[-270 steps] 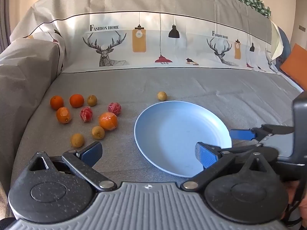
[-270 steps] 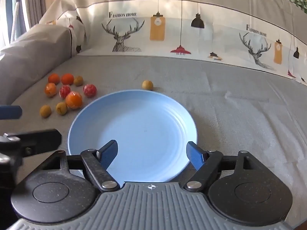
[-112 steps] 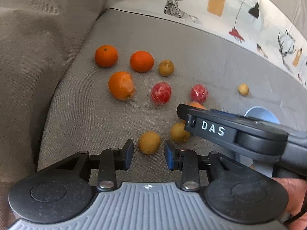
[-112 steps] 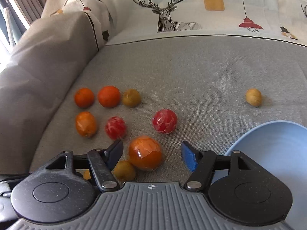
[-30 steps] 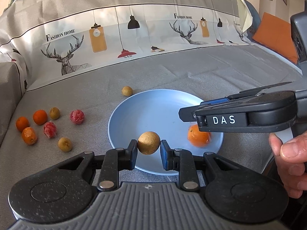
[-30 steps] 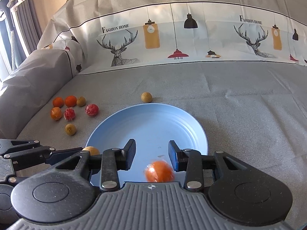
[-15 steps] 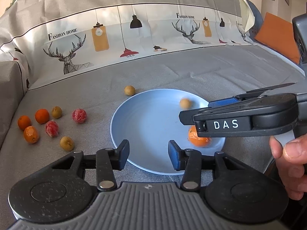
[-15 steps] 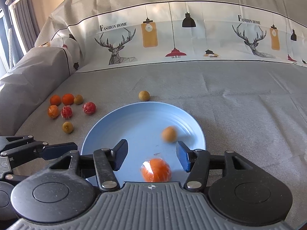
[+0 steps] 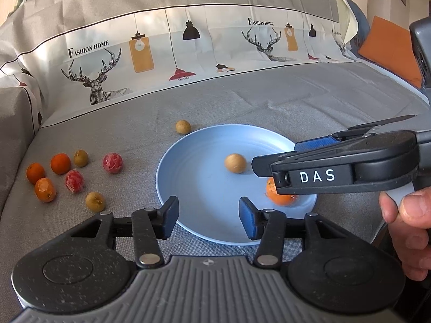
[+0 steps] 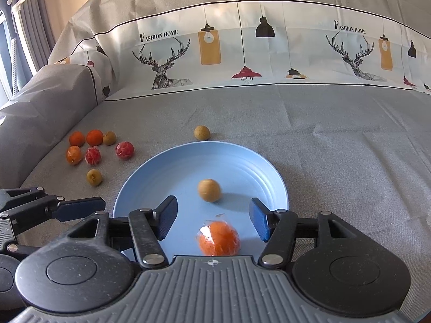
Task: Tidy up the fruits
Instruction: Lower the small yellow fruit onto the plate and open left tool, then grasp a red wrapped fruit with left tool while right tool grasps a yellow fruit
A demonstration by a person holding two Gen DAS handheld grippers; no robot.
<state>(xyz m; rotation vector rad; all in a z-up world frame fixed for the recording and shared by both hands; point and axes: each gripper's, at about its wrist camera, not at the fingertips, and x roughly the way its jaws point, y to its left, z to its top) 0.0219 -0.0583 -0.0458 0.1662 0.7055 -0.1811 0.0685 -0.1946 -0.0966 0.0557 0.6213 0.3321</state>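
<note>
Since approx. a second ago, both fruits have been let go onto the round pale-blue plate (image 10: pixel 150 188): the small tan round fruit (image 10: pixel 209 190) was pinched in the left gripper (image 9: pixel 207 216) then, and is now seen loose near the plate's centre. Nearest the right gripper (image 10: pixel 212 218), the plastic-wrapped orange (image 10: pixel 219 238) is seen resting on the plate's near edge, below and between the blue pads, untouched. Both grippers' jaws are opening, approx. half-wide, w/ nothing pinched between them. The right gripper is held by a hand (image 9: pixel 409 231), seen at the right edge of the left view. Left of the plate, on the grey fabric cover (image 10: pixel 336 148), a loose cluster is found: three oranges, two red wrapped fruits and two tan ones. Just beyond the plate's far rim, one more tan fruit (image 10: pixel 201 132) is seen.
</note>
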